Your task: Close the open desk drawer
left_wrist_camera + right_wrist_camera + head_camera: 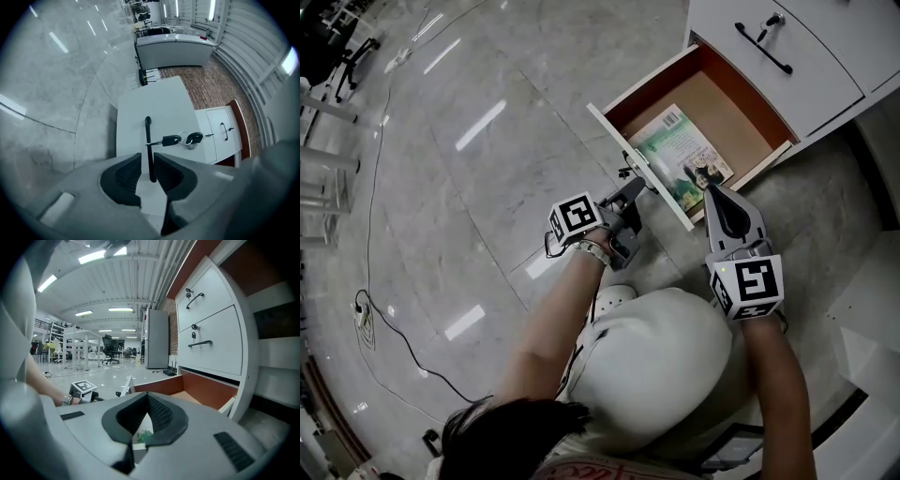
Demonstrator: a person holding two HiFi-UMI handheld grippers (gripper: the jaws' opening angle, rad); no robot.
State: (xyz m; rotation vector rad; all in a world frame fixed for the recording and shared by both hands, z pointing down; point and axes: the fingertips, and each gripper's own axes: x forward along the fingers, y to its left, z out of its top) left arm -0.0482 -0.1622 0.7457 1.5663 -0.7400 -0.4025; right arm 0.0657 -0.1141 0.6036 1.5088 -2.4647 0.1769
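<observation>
the left gripper (148,165) is set at the white front panel (642,169) of the open drawer (727,108), which is pulled out of the white desk cabinet (839,56) at the far right. its jaws are held narrow, with the black bar handle (148,136) between the pads. a sliver of white is seen between the handle and the pad at the left of the left gripper view, so the handle is not clamped. just right of the handle a black key (171,140) is seen in the lock, with a ring and a second key (193,138) hung from it.

in the drawer, lined in orange-brown, a green-covered book (684,155) is laid flat towards the near end, close to the front panel. right of the book the right gripper (713,192) is pointed over the drawer's near right corner. its jaws are brought together at the tips and nothing is held.

above the open drawer two closed drawers (211,333) are seen, each with a black handle and a key.

the floor (487,141) is of glossy pale stone tiles, streaked with reflected lights, and a thin cable (380,309) is trailed across it at the left. beyond, an open hall is seen with white tables (77,341), a black office chair (108,345), a tall grey locker (157,338) and strip lights (98,256) on a ribbed ceiling.
</observation>
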